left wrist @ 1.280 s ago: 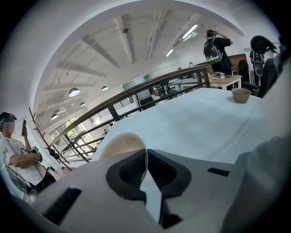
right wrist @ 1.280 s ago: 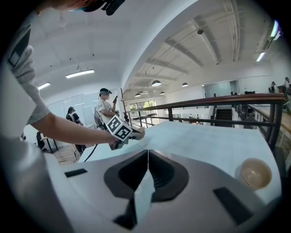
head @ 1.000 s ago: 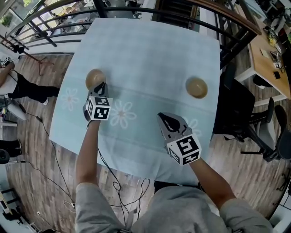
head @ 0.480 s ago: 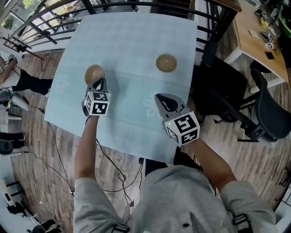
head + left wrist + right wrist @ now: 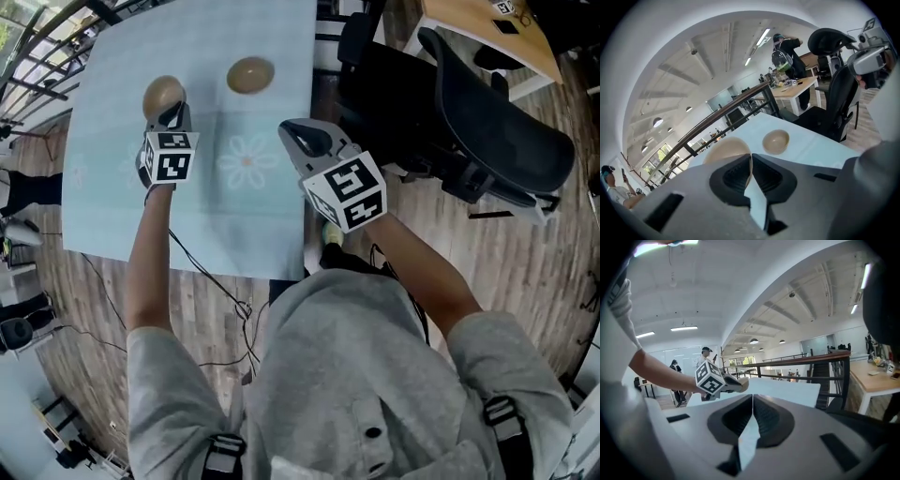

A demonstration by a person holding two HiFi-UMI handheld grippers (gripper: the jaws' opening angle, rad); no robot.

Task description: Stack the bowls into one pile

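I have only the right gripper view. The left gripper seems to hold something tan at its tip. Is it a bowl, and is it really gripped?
Observer: Yes. The left gripper view shows the left gripper shut on the rim of a tan bowl.
Operator: I cannot find the other bowl. Where is it?
Observer: The second bowl stands upright and empty on the table, apart from the held one, to its right in the head view.
Operator: And my own gripper?
Observer: In the head view the right gripper hangs near the table's right edge, on the person's side of that bowl.
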